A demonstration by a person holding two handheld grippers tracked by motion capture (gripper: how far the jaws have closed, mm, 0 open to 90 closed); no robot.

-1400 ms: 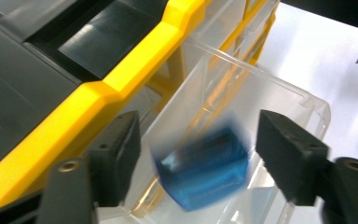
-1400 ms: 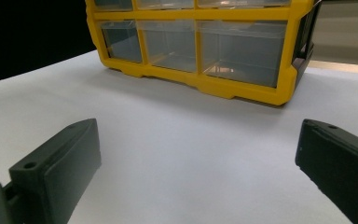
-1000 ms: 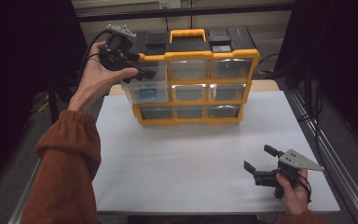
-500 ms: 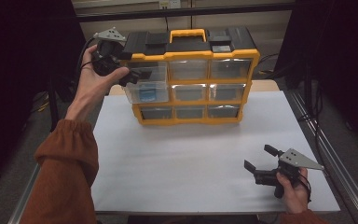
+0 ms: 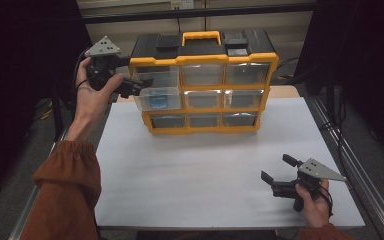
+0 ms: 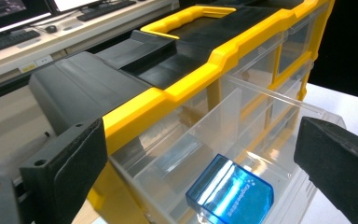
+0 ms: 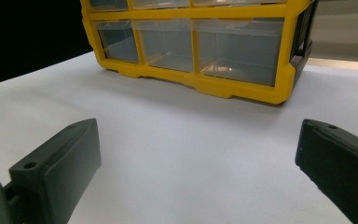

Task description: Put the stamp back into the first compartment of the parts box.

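Yellow-and-black drawer cabinet [image 5: 205,85] standing at the far edge of the white table [image 5: 205,170], three rows of three clear drawers, yellow carry handle [image 5: 201,37] on top. Middle-left drawer [image 5: 157,97] pulled out toward the near side, all others pushed in. Inside the open drawer, a small blue translucent box [image 6: 230,196] lying on the floor of the front compartment (a clear divider just behind it).

Left gripper [image 5: 140,84] held up at the cabinet's left end, above the open drawer, jaws spread wide and holding nothing; in the left gripper view, blue box seen low between the two black jaws, apart from both. Grey three-cornered plate [image 5: 102,47] atop this gripper, orange sleeve [image 5: 67,190] on the forearm below.

Right gripper [image 5: 275,170] low over the near right part of the table, well apart from the cabinet, jaws likewise wide open and empty, pointed toward the cabinet's bottom row (right gripper view).
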